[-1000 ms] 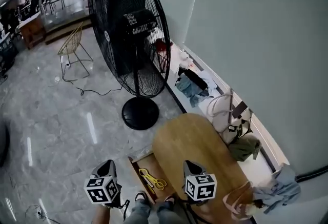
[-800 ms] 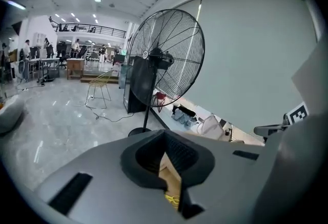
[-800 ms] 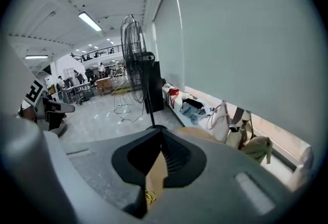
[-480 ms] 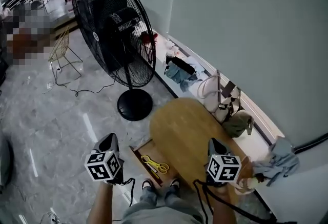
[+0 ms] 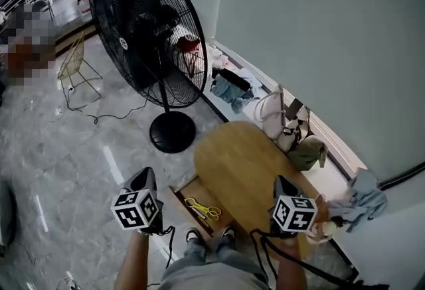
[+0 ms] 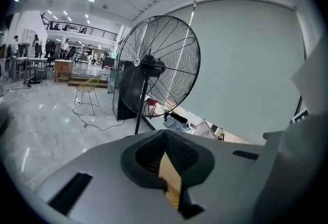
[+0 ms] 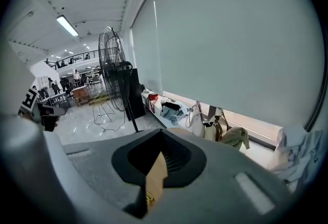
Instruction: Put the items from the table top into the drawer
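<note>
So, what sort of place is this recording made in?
Probably a large open hall of an office or workshop: a glossy stone floor, a big standing fan, and far desks under a railed upper gallery.

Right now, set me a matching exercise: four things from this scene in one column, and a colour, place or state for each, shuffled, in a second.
Things:
1. scissors
2. fan
3. table top
4. bag

Descriptions:
A. black, on a round base
B. light wood, oval
C. yellow-handled, in the open drawer
D. white, with looped handles

Pairs: 1-C, 2-A, 3-B, 4-D
</note>
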